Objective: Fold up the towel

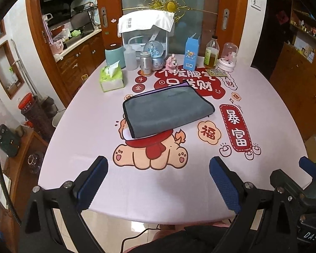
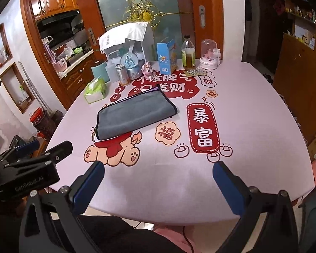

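Note:
A grey towel (image 1: 167, 110) with black edging lies folded flat on the middle of the pink printed table (image 1: 137, 189); a lilac layer shows at its far edge. It also shows in the right wrist view (image 2: 134, 113). My left gripper (image 1: 158, 168) is open and empty, held above the table's near edge, well short of the towel. My right gripper (image 2: 158, 172) is open and empty, also above the near edge. The right gripper's finger shows at the right of the left wrist view (image 1: 309, 168), and the left gripper shows at the left of the right wrist view (image 2: 31, 158).
Along the table's far edge stand a tissue pack (image 1: 111, 78), a teal canister (image 1: 114, 55), a metal can (image 1: 145, 63), a snow globe (image 1: 157, 52), a blue carton (image 1: 192, 53), an oil bottle (image 1: 211, 52) and a white appliance (image 1: 145, 31). A low wooden shelf (image 1: 21, 147) stands at left.

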### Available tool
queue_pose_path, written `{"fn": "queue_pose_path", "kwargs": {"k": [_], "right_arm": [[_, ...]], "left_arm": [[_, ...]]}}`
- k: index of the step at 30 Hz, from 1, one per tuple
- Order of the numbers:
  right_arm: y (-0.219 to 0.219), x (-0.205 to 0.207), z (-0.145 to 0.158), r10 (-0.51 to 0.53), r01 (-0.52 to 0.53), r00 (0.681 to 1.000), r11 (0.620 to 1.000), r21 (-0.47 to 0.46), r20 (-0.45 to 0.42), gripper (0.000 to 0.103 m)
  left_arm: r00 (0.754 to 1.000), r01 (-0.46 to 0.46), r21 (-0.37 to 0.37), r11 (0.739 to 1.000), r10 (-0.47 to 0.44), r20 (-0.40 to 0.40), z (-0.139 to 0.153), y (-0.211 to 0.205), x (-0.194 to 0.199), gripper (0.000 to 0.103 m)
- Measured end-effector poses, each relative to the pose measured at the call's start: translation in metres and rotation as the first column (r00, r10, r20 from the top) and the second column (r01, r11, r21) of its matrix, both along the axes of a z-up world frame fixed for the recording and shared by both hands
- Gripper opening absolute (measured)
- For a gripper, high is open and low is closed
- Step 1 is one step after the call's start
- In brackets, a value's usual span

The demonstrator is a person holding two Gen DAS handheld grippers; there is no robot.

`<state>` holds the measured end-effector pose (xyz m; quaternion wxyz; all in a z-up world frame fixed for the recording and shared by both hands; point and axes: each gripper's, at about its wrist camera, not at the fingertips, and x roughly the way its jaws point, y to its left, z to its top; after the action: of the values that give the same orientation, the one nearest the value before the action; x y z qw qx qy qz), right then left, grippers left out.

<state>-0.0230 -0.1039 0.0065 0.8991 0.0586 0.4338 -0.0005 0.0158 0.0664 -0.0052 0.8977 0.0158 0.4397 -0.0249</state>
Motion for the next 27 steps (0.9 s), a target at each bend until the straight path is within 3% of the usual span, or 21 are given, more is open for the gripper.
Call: {"fn": "queue_pose_path", "kwargs": {"k": [27], "right_arm": [[0.0023, 0.0083, -0.0029, -0.036, 0.036, 0.999, 0.999, -0.014, -0.013, 0.103]], "left_arm": [[0.999, 0.039, 0.026, 0.999, -0.039, 0.035, 0.0057, -0.0066, 0.0050, 0.102]]}}
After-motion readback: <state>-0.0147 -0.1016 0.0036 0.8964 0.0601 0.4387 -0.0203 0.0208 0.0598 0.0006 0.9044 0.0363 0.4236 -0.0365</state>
